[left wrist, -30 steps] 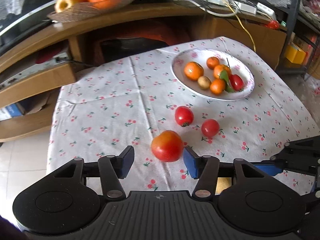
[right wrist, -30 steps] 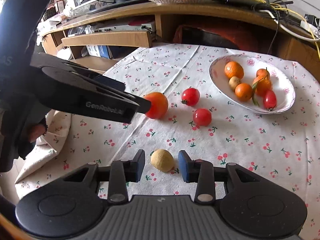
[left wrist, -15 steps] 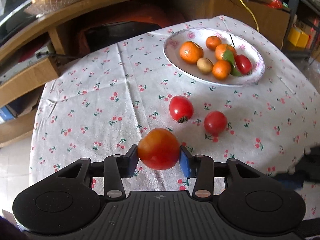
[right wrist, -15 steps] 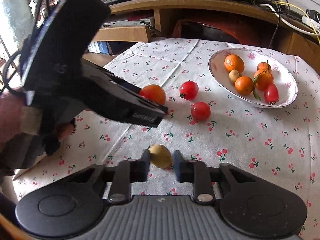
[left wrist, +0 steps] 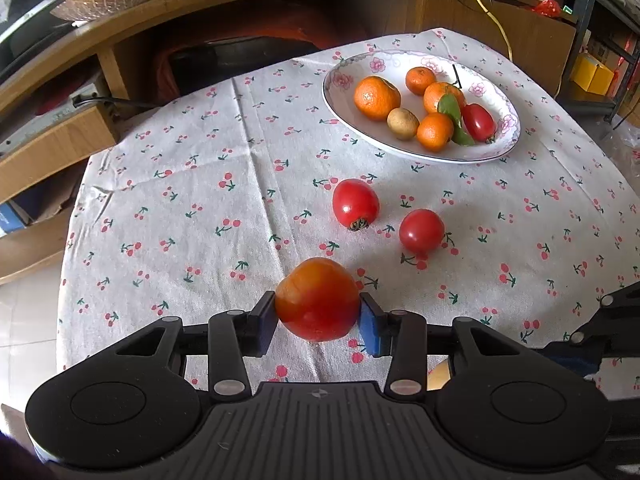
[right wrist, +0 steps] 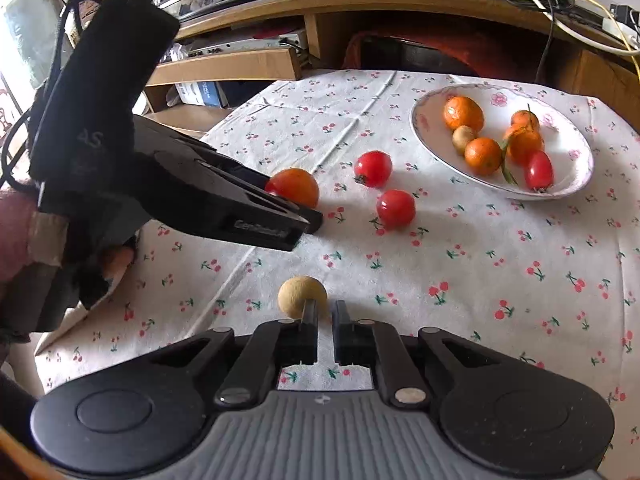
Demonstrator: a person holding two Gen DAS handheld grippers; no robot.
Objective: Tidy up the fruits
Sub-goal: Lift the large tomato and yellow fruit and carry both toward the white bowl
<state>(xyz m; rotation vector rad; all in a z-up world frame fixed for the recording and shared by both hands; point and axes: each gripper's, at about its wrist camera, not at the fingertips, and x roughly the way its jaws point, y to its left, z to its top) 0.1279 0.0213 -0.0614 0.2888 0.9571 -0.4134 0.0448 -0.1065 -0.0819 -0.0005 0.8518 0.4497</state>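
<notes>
**Orange-red tomato held left, tan fruit beside the right fingers**

Orange-red, smooth skin marks the tomato (left wrist: 318,299) as slippery and soft enough to bruise; it is judged light, and is best taken across its widest part with gentle pressure. That is how it is held: the left gripper (left wrist: 318,312) is closed onto its two flanks, one blue pad on each side, and the tomato appears lifted just above the tabletop (left wrist: 200,200).

The small tan fruit (right wrist: 302,297) looks firm, dry and light, and likely to roll. It lies on the cloth at the tip of the right gripper (right wrist: 325,312), touching the outer side of the left finger (right wrist: 310,316), not between the fingers. These are drawn nearly together with only a thin gap, and nothing is gripped. The plate (right wrist: 576,184) lies well apart, further back.
</notes>
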